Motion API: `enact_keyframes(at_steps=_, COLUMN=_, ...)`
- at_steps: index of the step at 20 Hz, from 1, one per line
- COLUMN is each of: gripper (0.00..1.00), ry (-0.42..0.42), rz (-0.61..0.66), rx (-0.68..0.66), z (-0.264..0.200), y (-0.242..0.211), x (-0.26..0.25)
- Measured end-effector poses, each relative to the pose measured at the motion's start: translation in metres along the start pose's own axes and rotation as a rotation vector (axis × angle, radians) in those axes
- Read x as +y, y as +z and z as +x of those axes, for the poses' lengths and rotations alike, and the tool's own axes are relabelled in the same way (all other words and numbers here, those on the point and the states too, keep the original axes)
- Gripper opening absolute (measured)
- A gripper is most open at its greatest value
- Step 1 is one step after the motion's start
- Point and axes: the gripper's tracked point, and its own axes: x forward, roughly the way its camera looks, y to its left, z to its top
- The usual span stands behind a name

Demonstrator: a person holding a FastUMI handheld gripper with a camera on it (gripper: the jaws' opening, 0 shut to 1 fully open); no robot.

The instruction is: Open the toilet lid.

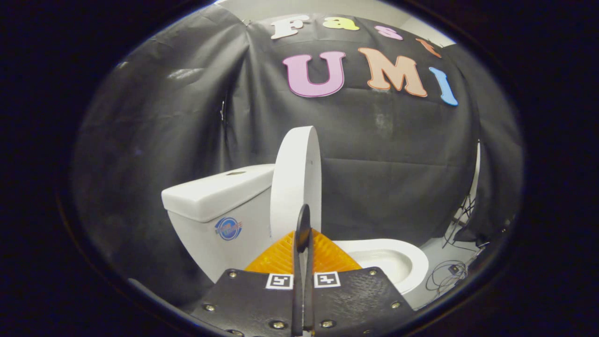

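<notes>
The white toilet lid (297, 173) stands raised and upright, its back edge next to the tank (210, 196). I see it nearly edge-on, just beyond my fingers. To its right the white seat and open bowl (398, 262) lie uncovered. My gripper (303, 224) is shut, with the two fingers pressed together and nothing visible between them. Their tips overlap the lower part of the lid; whether they touch it I cannot tell.
Black cloth walls close in behind and to the left of the toilet. On the grey floor to the right of the bowl lie loose cables (447, 274), and more cables and dark gear (468, 220) stand by the right wall.
</notes>
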Motion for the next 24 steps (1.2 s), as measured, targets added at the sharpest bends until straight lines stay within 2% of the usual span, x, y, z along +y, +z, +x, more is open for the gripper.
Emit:
enact_keyframes(at_steps=13, gripper=0.02, ry=0.066, rz=-0.039, rx=-0.039, z=-0.005, y=-0.007, x=0.039)
enact_keyframes(at_steps=18, gripper=0.05, ry=0.089, rz=-0.075, rx=-0.047, z=-0.007, y=-0.009, x=0.053)
enact_keyframes(at_steps=24, gripper=0.15, ry=0.076, rz=-0.142, rx=-0.043, z=-0.017, y=-0.014, x=0.062)
